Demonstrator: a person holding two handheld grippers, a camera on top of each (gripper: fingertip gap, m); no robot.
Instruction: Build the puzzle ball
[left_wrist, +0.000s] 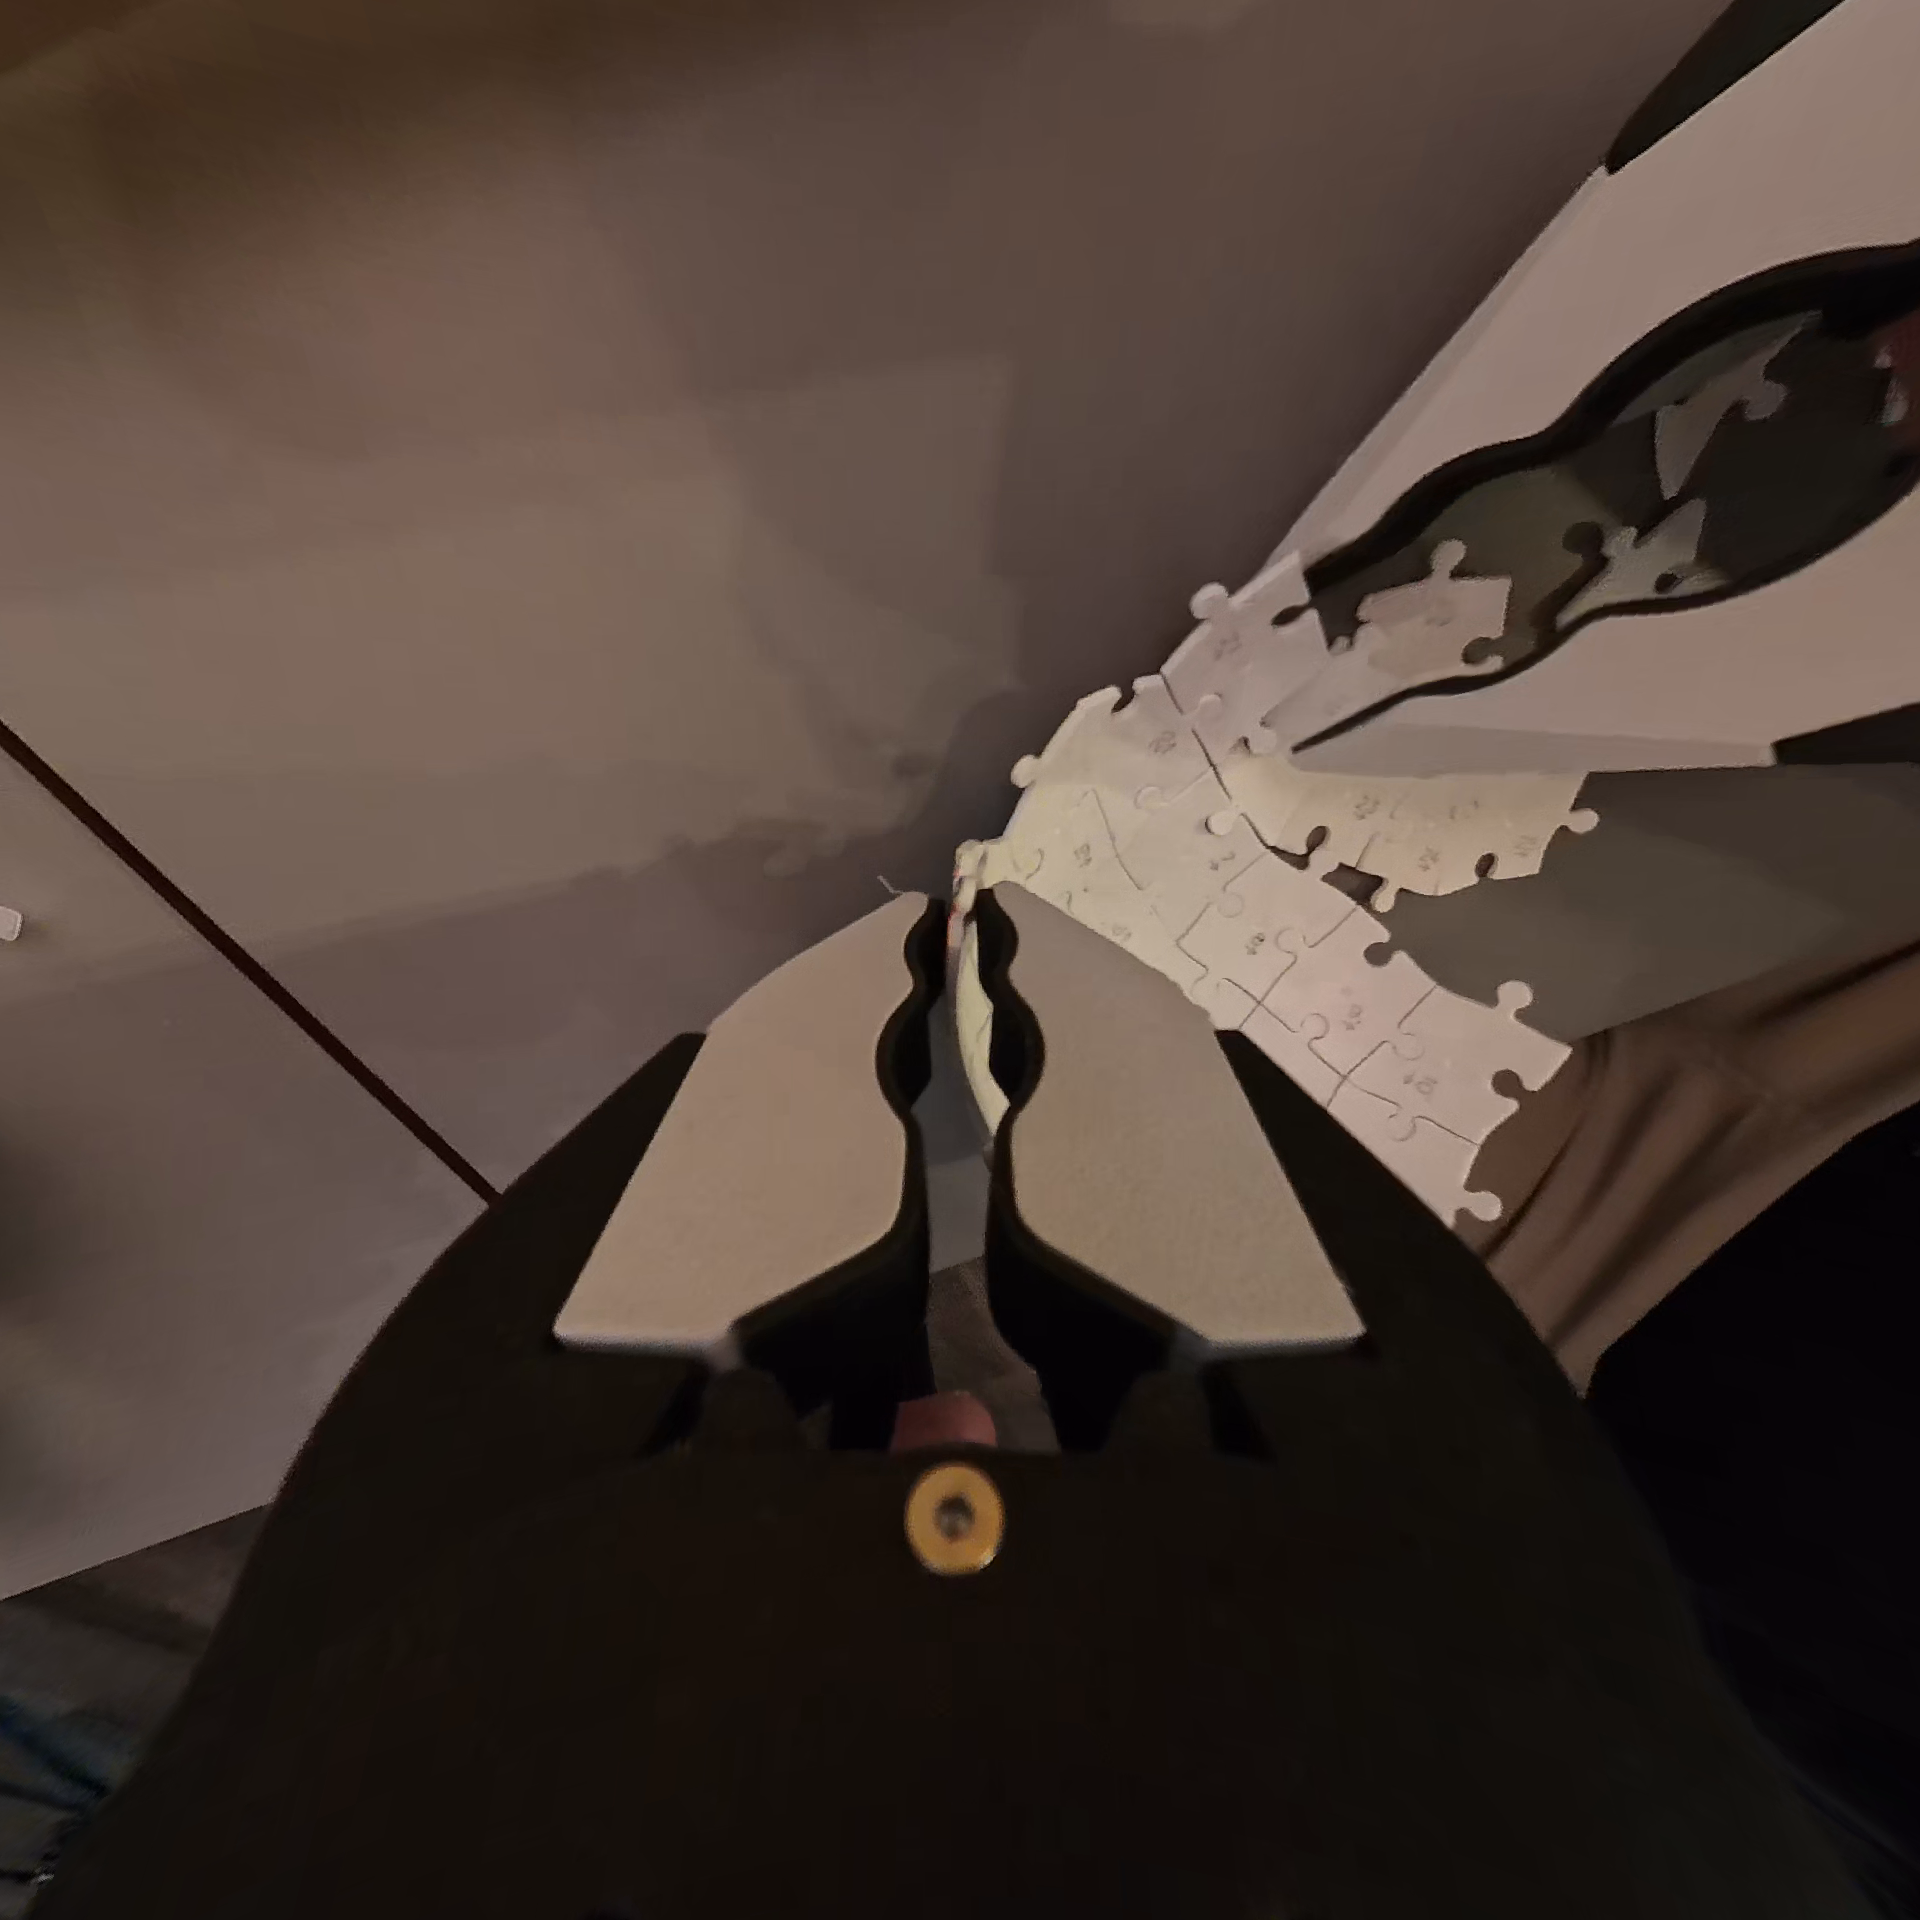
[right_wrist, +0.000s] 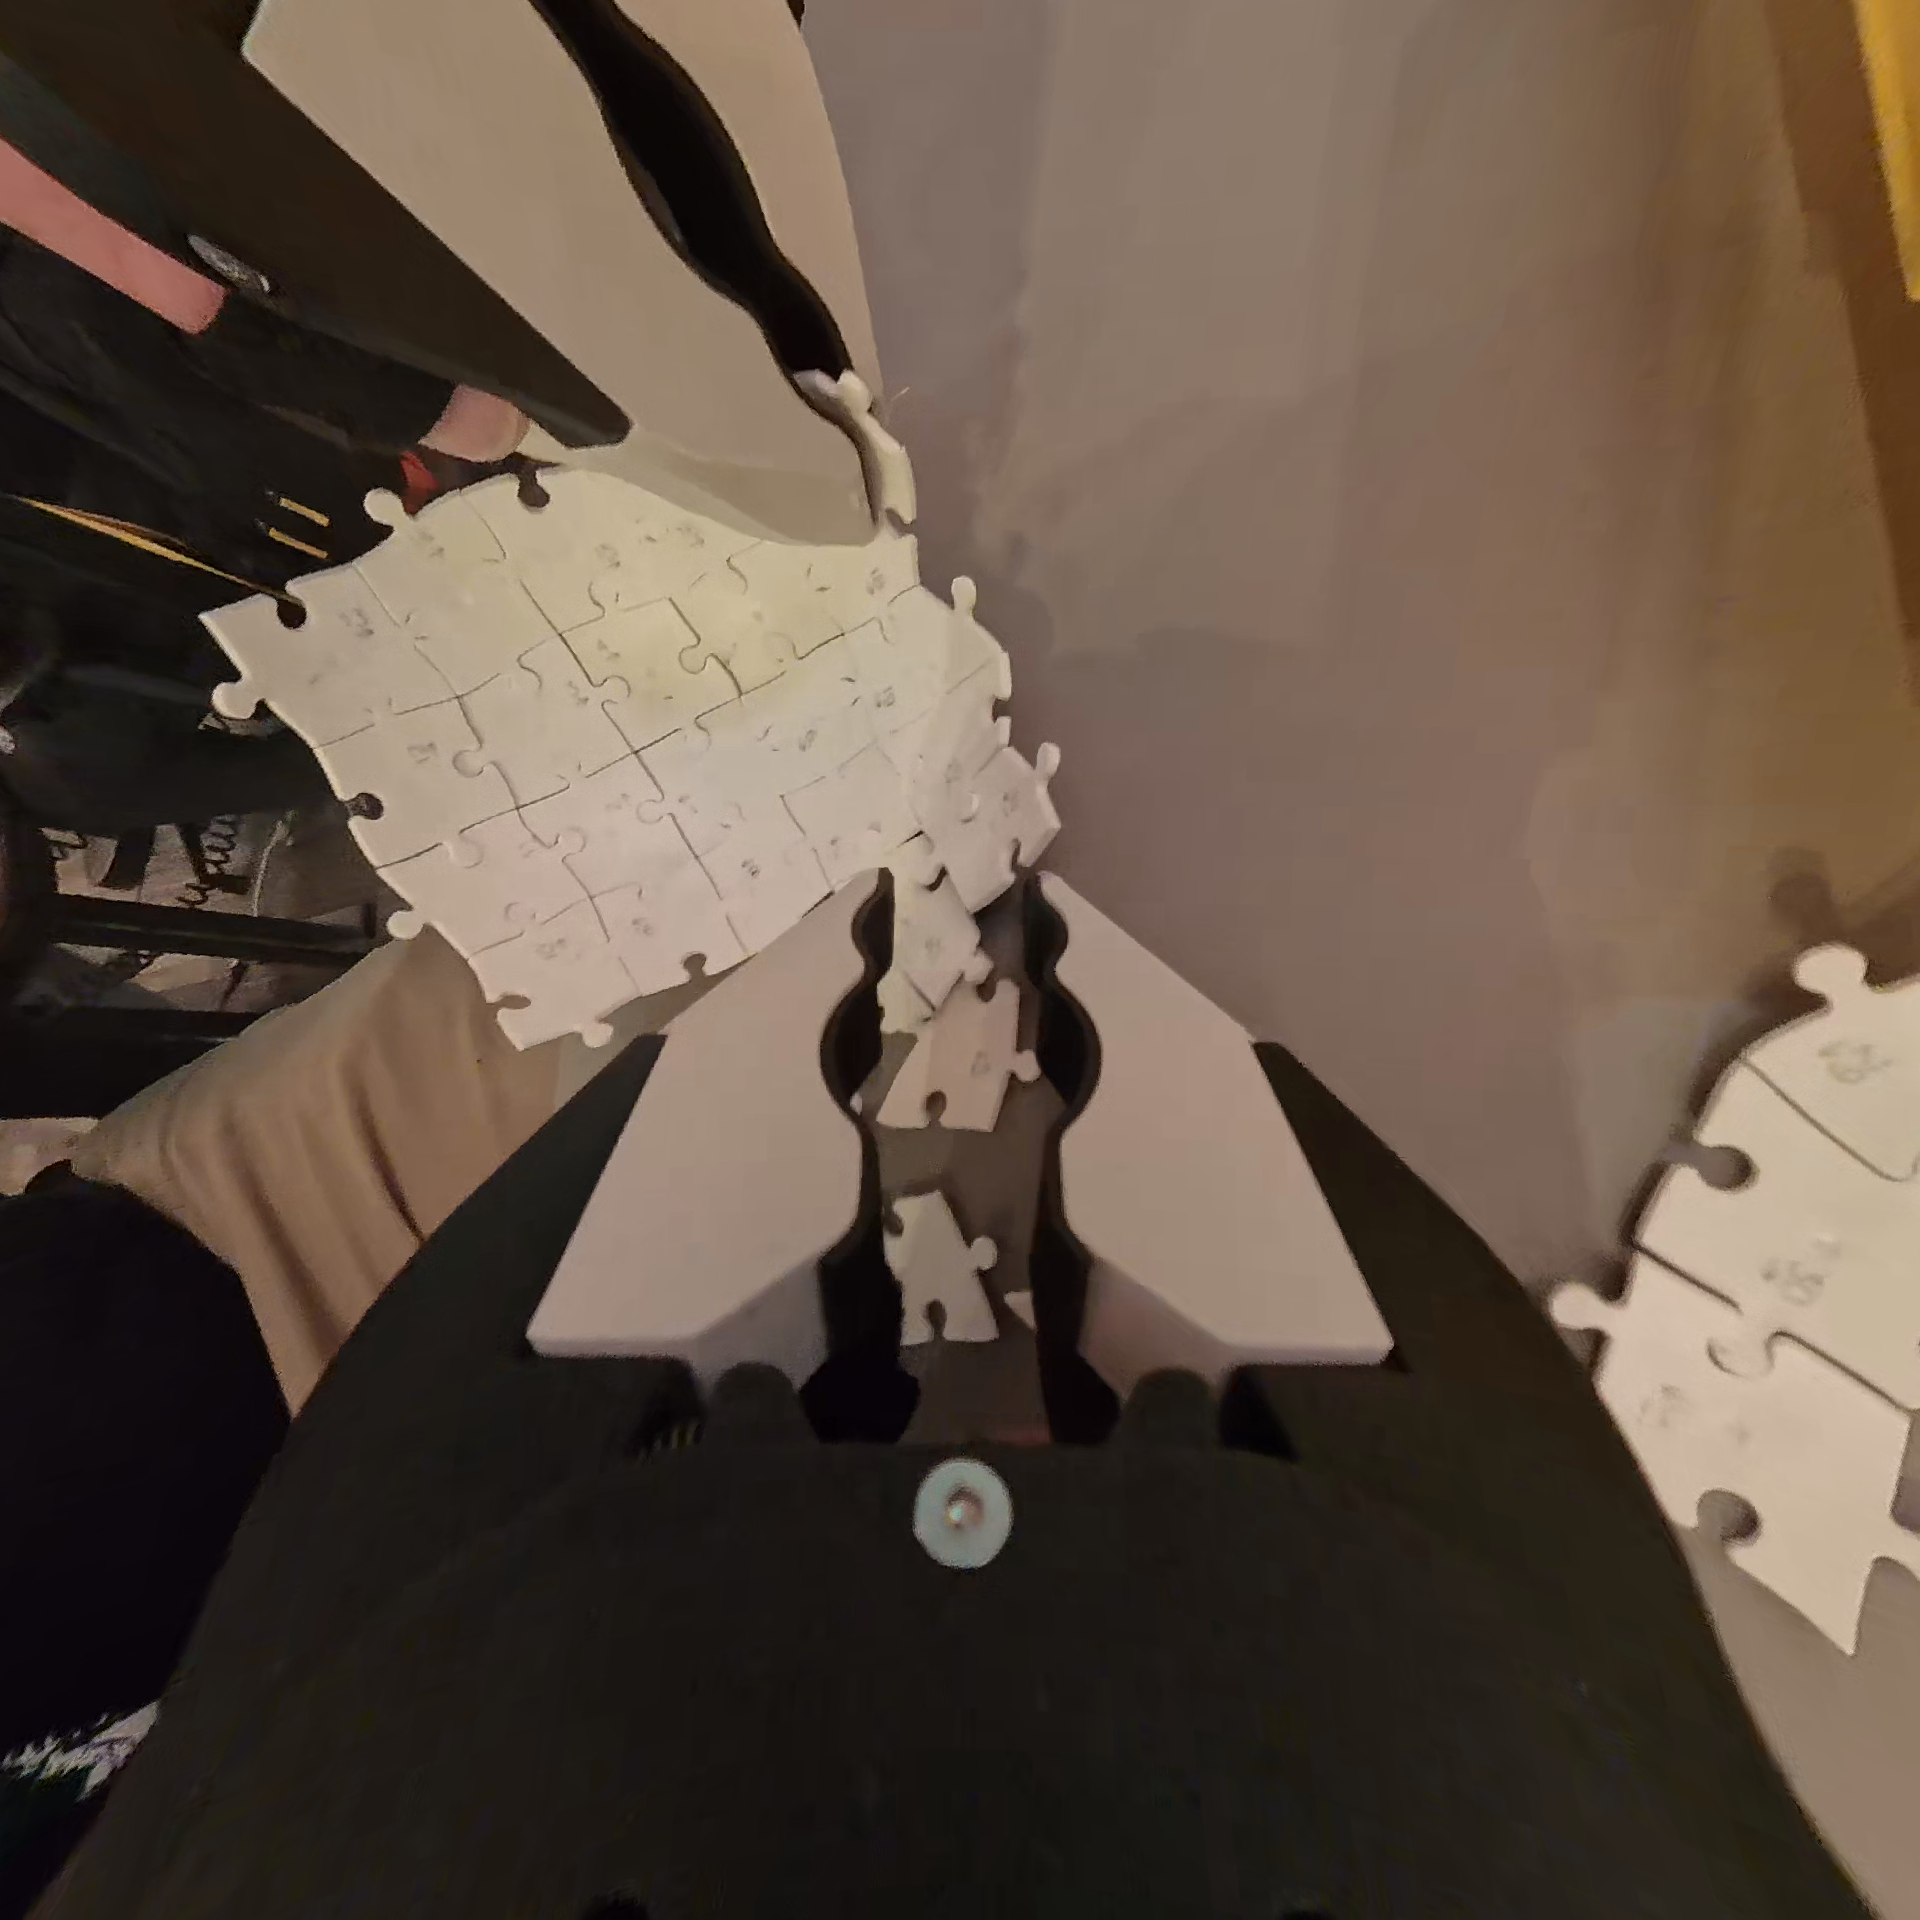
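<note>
The left gripper (left_wrist: 961, 914) pinches the edge of the curved white puzzle sheet (right_wrist: 644, 727), held above the grey table (right_wrist: 1351, 520). The right gripper (right_wrist: 956, 894), fingers spread, meets the sheet's opposite edge; loose pieces (right_wrist: 956, 1070) lie between its fingers.

The curved puzzle sheet (right_wrist: 623, 727) was white with grey interlocking seams. Beside it, both grippers' fingers (right_wrist: 707, 1174) were pale grey, edged in black; the table (right_wrist: 1351, 520) was grey.
</note>
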